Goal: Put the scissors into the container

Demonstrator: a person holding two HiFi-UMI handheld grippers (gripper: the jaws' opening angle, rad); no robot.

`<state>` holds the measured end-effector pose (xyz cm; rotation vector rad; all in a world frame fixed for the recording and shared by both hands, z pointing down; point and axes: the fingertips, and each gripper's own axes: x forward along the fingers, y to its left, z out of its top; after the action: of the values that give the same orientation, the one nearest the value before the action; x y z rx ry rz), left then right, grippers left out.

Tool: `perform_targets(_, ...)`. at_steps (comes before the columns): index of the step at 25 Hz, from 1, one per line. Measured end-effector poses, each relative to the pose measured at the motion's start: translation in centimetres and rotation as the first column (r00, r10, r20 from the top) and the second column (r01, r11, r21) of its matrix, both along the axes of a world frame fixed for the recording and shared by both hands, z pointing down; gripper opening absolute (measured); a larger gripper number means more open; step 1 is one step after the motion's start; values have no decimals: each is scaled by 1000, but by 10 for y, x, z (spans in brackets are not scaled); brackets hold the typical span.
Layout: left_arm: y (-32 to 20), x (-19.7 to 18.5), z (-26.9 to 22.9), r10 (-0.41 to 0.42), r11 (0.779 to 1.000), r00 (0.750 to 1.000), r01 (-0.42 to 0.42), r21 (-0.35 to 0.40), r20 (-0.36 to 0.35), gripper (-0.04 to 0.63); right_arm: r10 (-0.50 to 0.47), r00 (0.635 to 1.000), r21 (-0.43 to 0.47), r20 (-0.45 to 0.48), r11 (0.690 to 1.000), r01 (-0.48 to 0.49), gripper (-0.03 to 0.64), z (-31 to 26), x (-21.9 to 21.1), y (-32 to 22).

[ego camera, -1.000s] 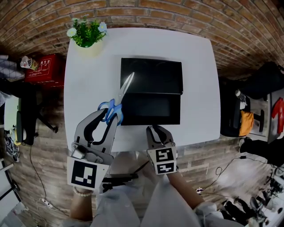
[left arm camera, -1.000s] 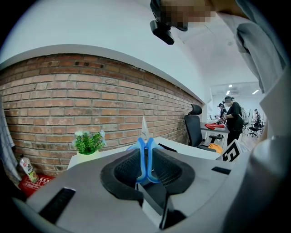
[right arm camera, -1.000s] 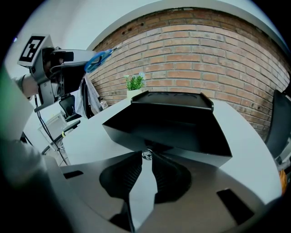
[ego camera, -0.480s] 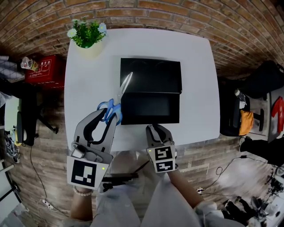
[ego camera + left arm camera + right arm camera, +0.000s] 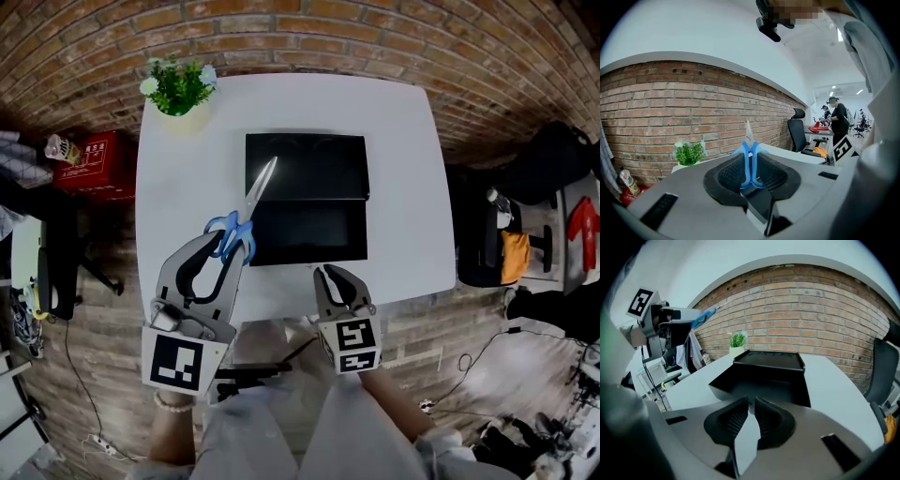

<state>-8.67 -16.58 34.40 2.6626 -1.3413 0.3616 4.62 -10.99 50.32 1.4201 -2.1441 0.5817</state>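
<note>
The scissors [image 5: 231, 230] have blue handles and a silver blade that points up over the left edge of the black container [image 5: 309, 234]. My left gripper [image 5: 238, 246] is shut on the blue handles, held above the white table [image 5: 403, 187]. In the left gripper view the scissors [image 5: 748, 136] stand upright between the jaws of the left gripper [image 5: 750, 168]. The container is an open black box with its lid [image 5: 305, 164] lying behind it. My right gripper [image 5: 336, 279] is shut and empty just in front of the box. In the right gripper view the container [image 5: 764, 376] lies straight ahead of the right gripper [image 5: 751, 404].
A potted plant [image 5: 178, 84] stands at the table's far left corner. A red box [image 5: 94, 155] sits on the floor to the left. Dark bags and gear [image 5: 553, 169] lie to the right. A brick wall runs behind the table.
The scissors stay held in my left gripper in the same spot. The head view has shifted slightly, and my right gripper has edged a little to the right.
</note>
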Motion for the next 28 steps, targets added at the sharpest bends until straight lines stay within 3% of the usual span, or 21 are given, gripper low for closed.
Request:
perform_targets(7,3,22,-7,77,997,996,-78,20,35,100,92,996,151,-16,985,-88,60,-56,37,-8)
perform_targets(12,3,46,3,193,980,971,-198,26,140,100,152,988,229,-41,963,-138,60,-90,64,-9)
perform_targets(20,5,82,53,361,932,887,-354,-80,287,100,244,970,298,-19,927,-227,60,-129,96,-1)
perform_targets(25,0,100,85,438,899,834,-408,-160,336,100,290,957,309,-16,912,-271,60,-137,114,4)
perform_targets(28,-1,109,107,491,871,788,-439,-220,372,100,320,948,308,-11,902,-301,60,-136,124,7)
